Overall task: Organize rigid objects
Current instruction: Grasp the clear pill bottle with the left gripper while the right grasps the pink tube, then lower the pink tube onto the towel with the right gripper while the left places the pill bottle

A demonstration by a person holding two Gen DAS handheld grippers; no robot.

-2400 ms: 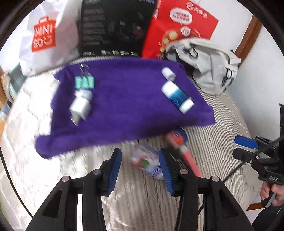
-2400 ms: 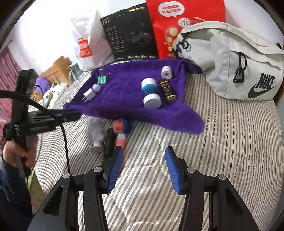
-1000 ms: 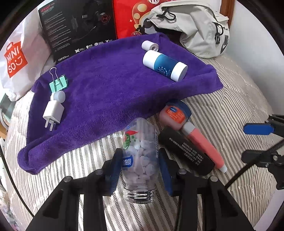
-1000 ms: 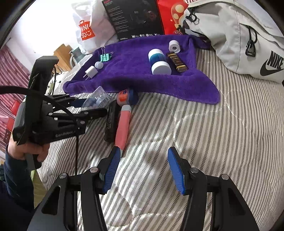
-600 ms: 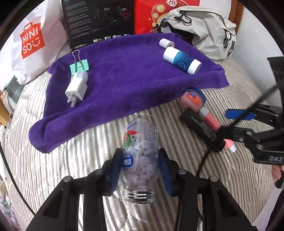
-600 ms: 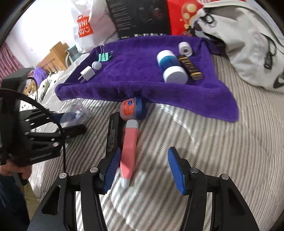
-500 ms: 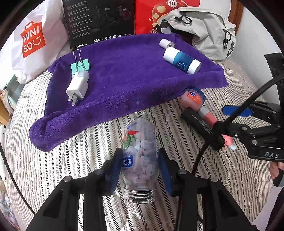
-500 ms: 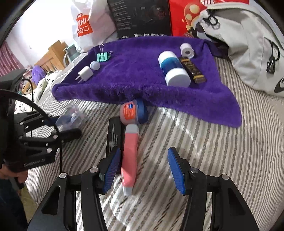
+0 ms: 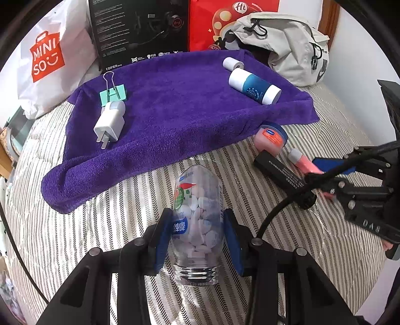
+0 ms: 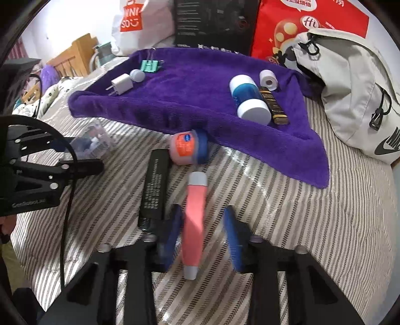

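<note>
L gripper point(image 9: 197, 240) is clamped on a clear bottle point(image 9: 198, 225) of white tablets, both blue pads pressed to its sides, screw neck pointing back at the camera, held just above the striped bedspread point(image 9: 112, 225).

R gripper point(image 10: 203, 237) is spread wide w/ a pink tube point(image 10: 194, 222) lying lengthwise between the fingers; no pad touches it as far as can be seen, and the fingers are blurred. Tube rests on the bedspread, grey cap at each end. Just L of it lies a flat black box point(image 10: 154, 185) w/ small print. Past the tube's far end, a small round jar point(image 10: 187, 147) w/ blue lid lies on its side, right at the edge of the purple towel point(image 10: 190, 100).

On the towel, near to far: white plug adapter point(image 9: 108, 123) beside a small grey ball point(image 9: 115, 107) and a green binder clip point(image 9: 112, 92) on the L; blue-and-white bottle point(image 10: 248, 100) on its side, a dark brown bar point(image 10: 273, 105) just beside it, and a small white roll point(image 10: 268, 79) on the R.

Behind: white shopping bag point(image 9: 47, 60), black carton point(image 9: 140, 30), red bag point(image 10: 300, 22), grey backpack point(image 10: 355, 82).
</note>
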